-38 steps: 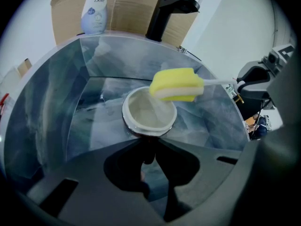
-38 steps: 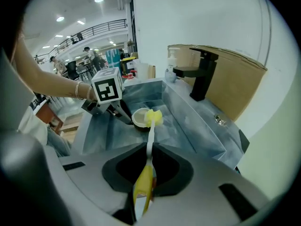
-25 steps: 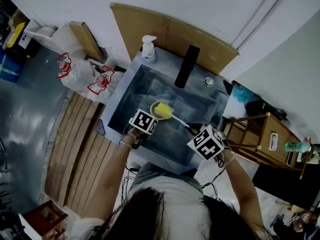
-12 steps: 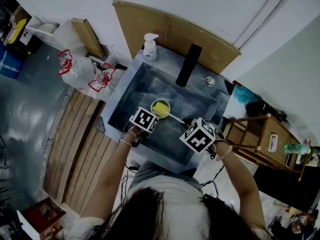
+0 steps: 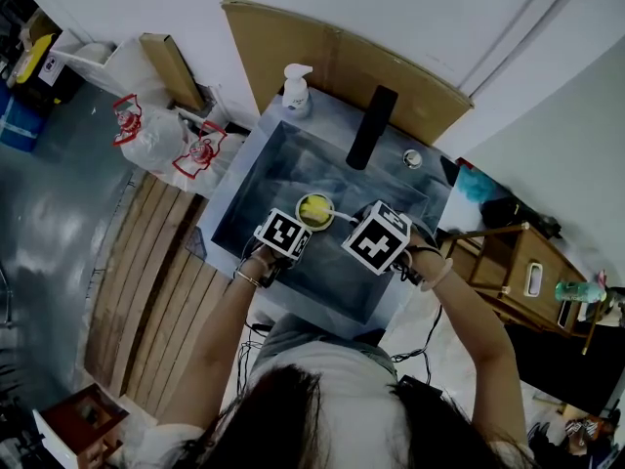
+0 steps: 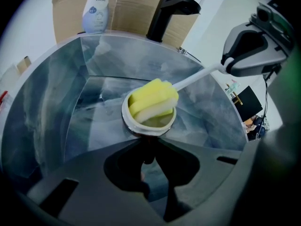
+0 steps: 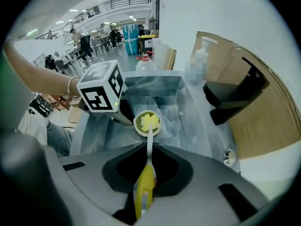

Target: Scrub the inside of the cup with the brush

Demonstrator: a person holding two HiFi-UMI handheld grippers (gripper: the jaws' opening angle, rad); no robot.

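A white cup [image 6: 128, 122] hangs over the grey sink [image 5: 256, 186], and my left gripper [image 6: 148, 154] is shut on its near side. The brush's yellow sponge head [image 6: 153, 99] sits in the cup's mouth, partly above the rim. Its white stem [image 6: 194, 78] runs up and right to my right gripper [image 6: 254, 46]. In the right gripper view the brush's yellow handle [image 7: 145, 188] lies between the jaws of my right gripper [image 7: 146, 173], which are closing on it. From overhead, the cup [image 5: 314, 210] shows between the two marker cubes.
A black faucet [image 5: 369, 127] stands at the sink's back rim, with a soap pump bottle [image 5: 296, 91] to its left and cardboard [image 5: 332, 57] behind. Plastic bags [image 5: 166, 145] lie left of the sink. A wooden shelf [image 5: 513, 272] stands to the right.
My right gripper has moved left toward the cup, and the sponge head has gone from leaning over the rim down into the cup. The left gripper has stayed put.
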